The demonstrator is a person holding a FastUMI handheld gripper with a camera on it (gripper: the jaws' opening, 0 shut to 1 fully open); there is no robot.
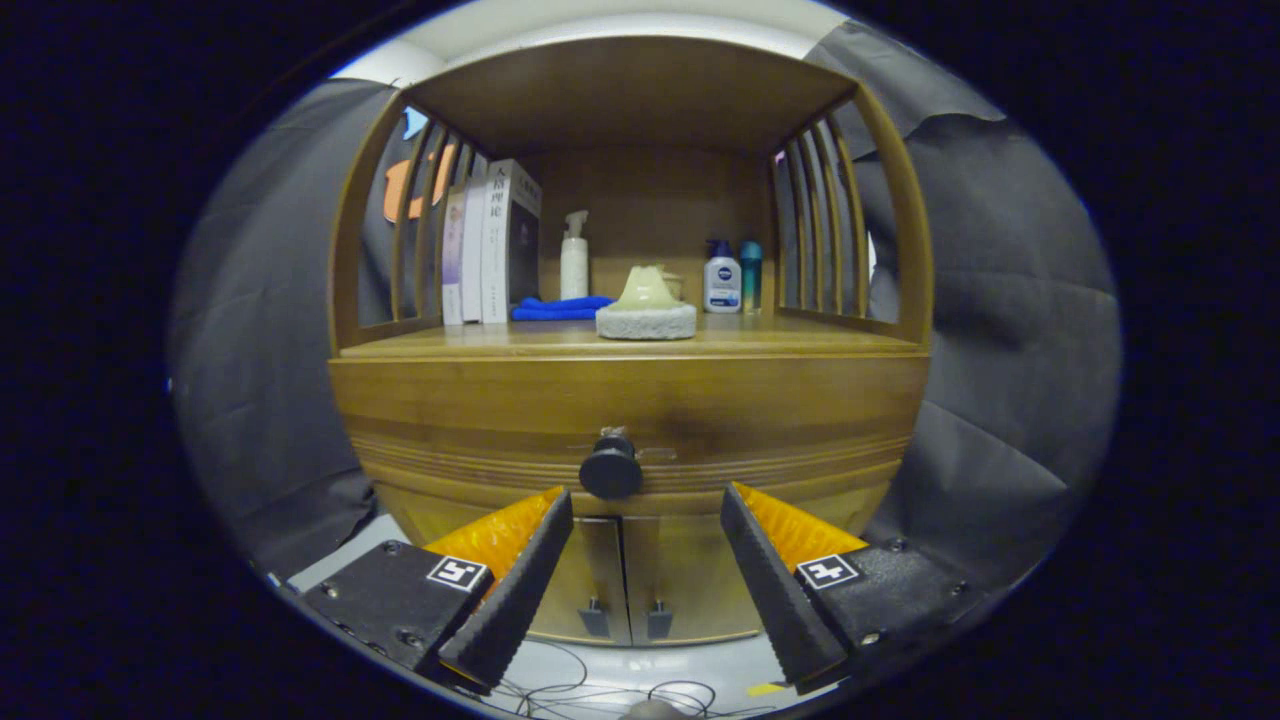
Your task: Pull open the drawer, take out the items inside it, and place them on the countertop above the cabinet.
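Observation:
A wooden cabinet stands straight ahead. Its drawer is closed, with a round black knob at the middle of its front. My gripper is open, fingers spread wide just short of the drawer front; the knob sits slightly above and left of the middle of the gap, touched by neither finger. The countertop above the drawer is a wooden shelf under a roof with slatted sides. What lies inside the drawer is hidden.
On the countertop stand several books at the left, a folded blue cloth, a white pump bottle, a pale object on a grey round base, and two bottles. Two small doors sit below the drawer. Cables lie on the floor.

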